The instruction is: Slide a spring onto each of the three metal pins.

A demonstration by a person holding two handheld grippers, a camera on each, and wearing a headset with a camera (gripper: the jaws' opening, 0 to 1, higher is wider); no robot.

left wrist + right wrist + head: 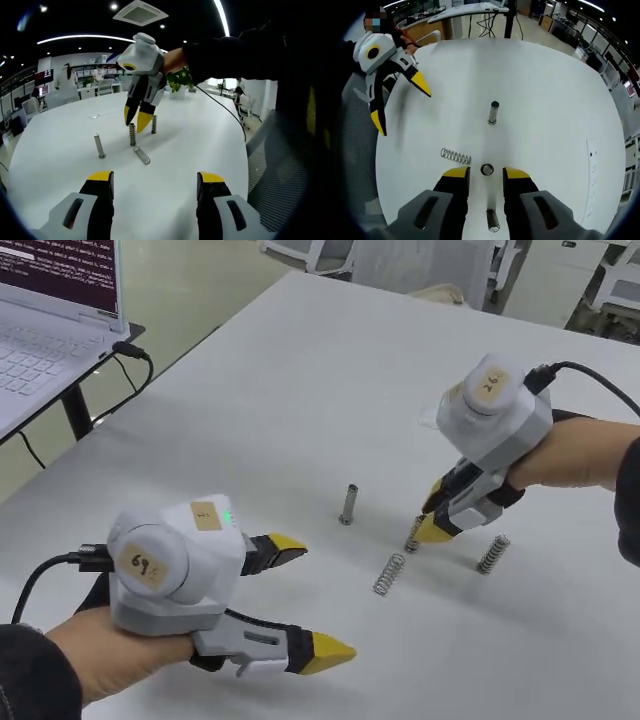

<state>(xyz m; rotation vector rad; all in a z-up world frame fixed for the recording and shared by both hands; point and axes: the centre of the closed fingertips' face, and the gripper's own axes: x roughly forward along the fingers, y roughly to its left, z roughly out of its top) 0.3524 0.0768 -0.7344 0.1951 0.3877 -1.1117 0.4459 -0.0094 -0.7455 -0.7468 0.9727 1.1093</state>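
Observation:
A bare metal pin stands upright on the white table. To its right stands a second pin wearing a spring; its round top shows between my right gripper's jaws without touching them. My right gripper hovers there, narrowly open. A third upright spring stands farther right. A loose spring lies flat near the middle. My left gripper waits wide open and empty at the near left.
An open laptop sits on a stand beyond the table's left edge, its cable hanging by the edge. Office chairs stand past the far end. A cable trails from the right gripper.

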